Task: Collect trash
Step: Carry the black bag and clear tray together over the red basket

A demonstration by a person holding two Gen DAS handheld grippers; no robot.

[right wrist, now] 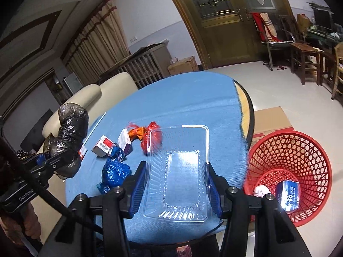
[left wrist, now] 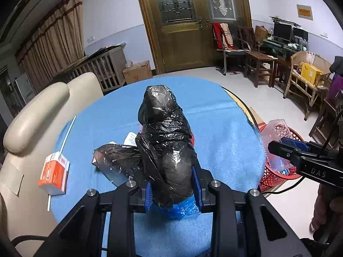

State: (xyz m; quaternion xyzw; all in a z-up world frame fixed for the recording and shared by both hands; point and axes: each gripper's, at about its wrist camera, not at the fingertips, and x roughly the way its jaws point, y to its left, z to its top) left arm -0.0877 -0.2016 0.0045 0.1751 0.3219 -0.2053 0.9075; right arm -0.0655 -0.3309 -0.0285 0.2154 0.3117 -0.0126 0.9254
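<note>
The left gripper (left wrist: 173, 189) clamps a crumpled black plastic bag (left wrist: 166, 141) above the blue-covered round table (right wrist: 184, 98), while the right gripper (right wrist: 176, 189) squeezes a clear plastic tray (right wrist: 179, 171) near the table edge, beside the red mesh basket (right wrist: 300, 147) standing on the floor.

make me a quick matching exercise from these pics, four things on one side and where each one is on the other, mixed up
Things:
1. black plastic bag
2. clear plastic tray
3. blue-and-white packet
4. orange-and-white carton

Places:
A. inside the red basket
B. lying on the blue tablecloth, near its edge
C. between the left gripper's jaws
D. between the right gripper's jaws

Pairs: 1-C, 2-D, 3-A, 4-B
</note>
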